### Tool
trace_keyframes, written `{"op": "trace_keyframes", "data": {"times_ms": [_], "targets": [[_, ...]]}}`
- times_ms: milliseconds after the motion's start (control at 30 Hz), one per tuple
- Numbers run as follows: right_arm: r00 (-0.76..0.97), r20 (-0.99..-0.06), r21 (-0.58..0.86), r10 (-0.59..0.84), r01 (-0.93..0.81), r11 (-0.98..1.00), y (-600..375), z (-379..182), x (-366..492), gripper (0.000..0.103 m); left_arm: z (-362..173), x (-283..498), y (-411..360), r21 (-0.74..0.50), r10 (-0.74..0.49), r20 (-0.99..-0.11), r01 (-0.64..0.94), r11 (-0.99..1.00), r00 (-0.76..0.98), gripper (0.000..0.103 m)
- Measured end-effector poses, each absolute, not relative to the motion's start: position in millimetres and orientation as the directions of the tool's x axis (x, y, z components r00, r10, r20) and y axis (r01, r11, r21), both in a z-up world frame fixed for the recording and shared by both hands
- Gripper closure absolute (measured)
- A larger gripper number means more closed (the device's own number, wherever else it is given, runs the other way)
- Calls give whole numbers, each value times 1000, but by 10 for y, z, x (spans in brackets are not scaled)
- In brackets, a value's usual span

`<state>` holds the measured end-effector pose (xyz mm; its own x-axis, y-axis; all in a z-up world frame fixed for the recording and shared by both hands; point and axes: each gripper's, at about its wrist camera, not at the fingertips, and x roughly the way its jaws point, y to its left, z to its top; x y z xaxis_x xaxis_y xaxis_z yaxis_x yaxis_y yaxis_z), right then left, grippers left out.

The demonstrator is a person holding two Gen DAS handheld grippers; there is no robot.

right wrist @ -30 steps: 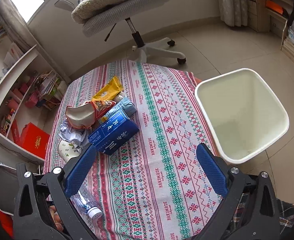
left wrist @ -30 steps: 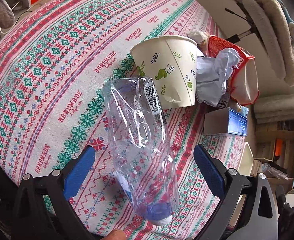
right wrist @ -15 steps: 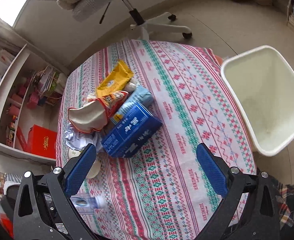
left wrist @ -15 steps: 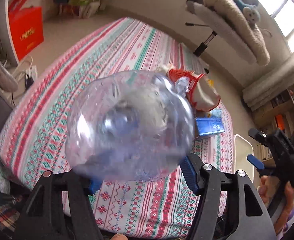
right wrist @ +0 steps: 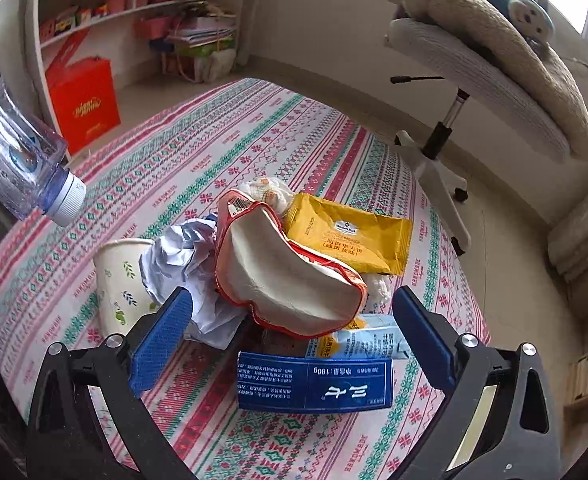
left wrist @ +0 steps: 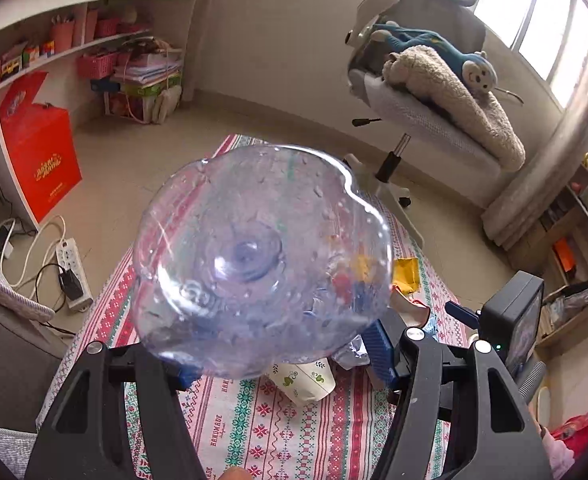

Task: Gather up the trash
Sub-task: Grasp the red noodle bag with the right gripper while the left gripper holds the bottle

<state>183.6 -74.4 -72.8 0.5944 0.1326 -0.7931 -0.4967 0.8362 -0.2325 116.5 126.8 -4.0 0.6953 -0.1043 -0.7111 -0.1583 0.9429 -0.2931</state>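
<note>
The clear plastic bottle (left wrist: 262, 256) has left the bench (right wrist: 222, 140); left gripper (left wrist: 282, 360) fingers pinch it, right gripper (right wrist: 294, 332) fingers spread above the red snack bag (right wrist: 290, 276): hold it firmly.

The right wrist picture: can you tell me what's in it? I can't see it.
An open hand-held gripper hovers over a trash pile on a patterned tablecloth: a blue box, red-edged bag, yellow packet and paper cup. A clear bottle hangs at left.
</note>
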Motion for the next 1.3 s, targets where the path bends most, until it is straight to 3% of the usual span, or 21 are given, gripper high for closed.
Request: {"op": "trace_keyframes", "data": {"times_ms": [167, 233, 633, 867, 1233, 1267, 1300], "targets": [[552, -820, -179, 151, -498, 849, -708, -845, 2041, 16, -57, 1272, 1214, -282, -101, -708, -149, 948, 699, 40], [541, -822, -150, 176, -505, 850, -678, -832, 2047, 29, -72, 1298, 1191, -285, -109, -707, -141, 948, 699, 40], [555, -745, 153, 371, -399, 904, -1021, -311, 1932, 31, -43, 1259, 1074, -296, -115, -660, -117, 948, 742, 40], [582, -688, 260, 434, -360, 896, -1353, -44, 1771, 31, -7, 1196, 929, -302, -136, -616, -73, 951, 776, 40], [648, -672, 256, 359, -251, 933, -2026, 60, 1577, 31, -51, 1233, 540, -287, -177, -603, -5, 958, 778, 40], [655, -674, 250, 343, -235, 939, -2094, 72, 1554, 43, -61, 1240, 494, -285, -182, -605, 3, 958, 775, 40], [658, -679, 246, 326, -214, 945, -2178, 76, 1552, 46, -77, 1238, 445, -282, -187, -606, 11, 959, 773, 40]]}}
